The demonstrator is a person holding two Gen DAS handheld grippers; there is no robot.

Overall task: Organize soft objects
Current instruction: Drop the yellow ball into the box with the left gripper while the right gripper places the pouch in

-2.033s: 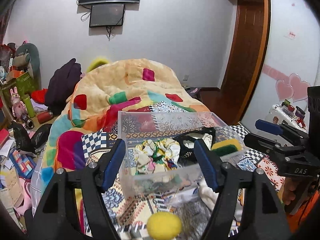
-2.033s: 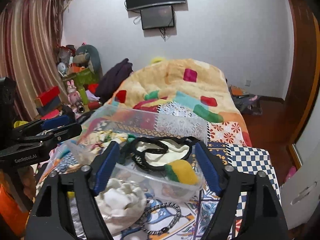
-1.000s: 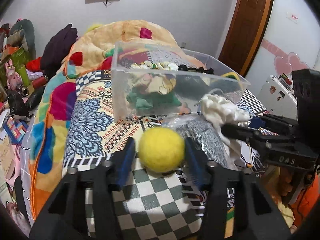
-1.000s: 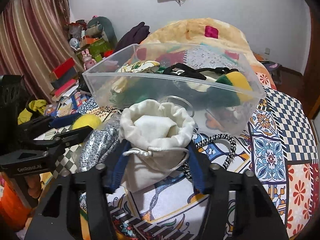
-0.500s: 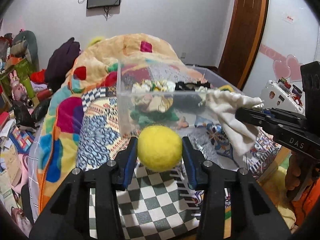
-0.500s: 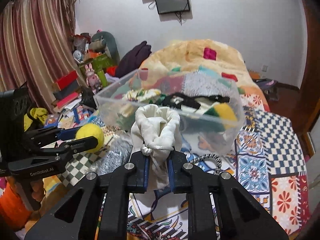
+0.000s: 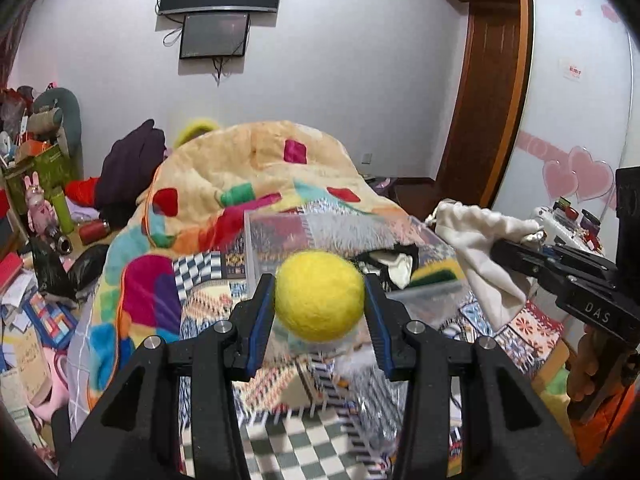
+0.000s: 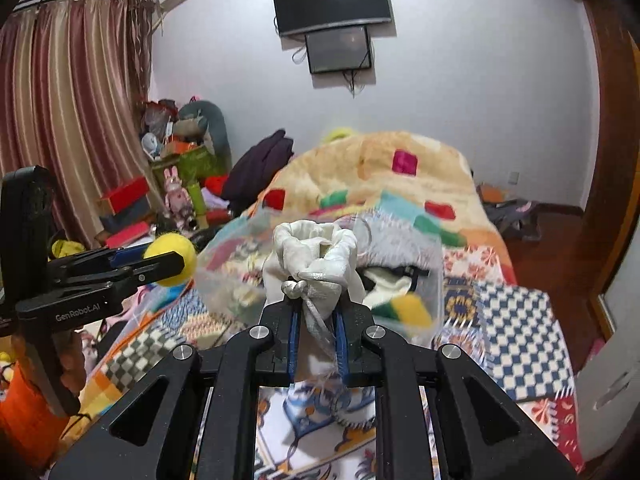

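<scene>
My left gripper (image 7: pixel 320 292) is shut on a yellow felt ball (image 7: pixel 319 295) and holds it up in front of the clear plastic bin (image 7: pixel 280 228). The ball also shows in the right wrist view (image 8: pixel 172 260). My right gripper (image 8: pixel 316 320) is shut on a white drawstring pouch (image 8: pixel 314 252), held above the bed before the bin (image 8: pixel 400 240). The pouch hangs at the right of the left wrist view (image 7: pixel 480 240). The bin holds a black-trimmed cloth (image 7: pixel 384 258) and a yellow-green sponge (image 8: pixel 408 310).
A patchwork quilt (image 8: pixel 520 332) covers the bed, with a bunched orange blanket (image 7: pixel 260 168) behind the bin. Clutter and toys (image 7: pixel 44 216) fill the floor at left. A silvery pouch (image 7: pixel 372 380) lies on the quilt below the ball. A wooden door (image 7: pixel 488 92) stands right.
Both grippers closed on their objects and lifted them: the ball and the pouch have risen from the quilt to bin height and moved toward the bin.
</scene>
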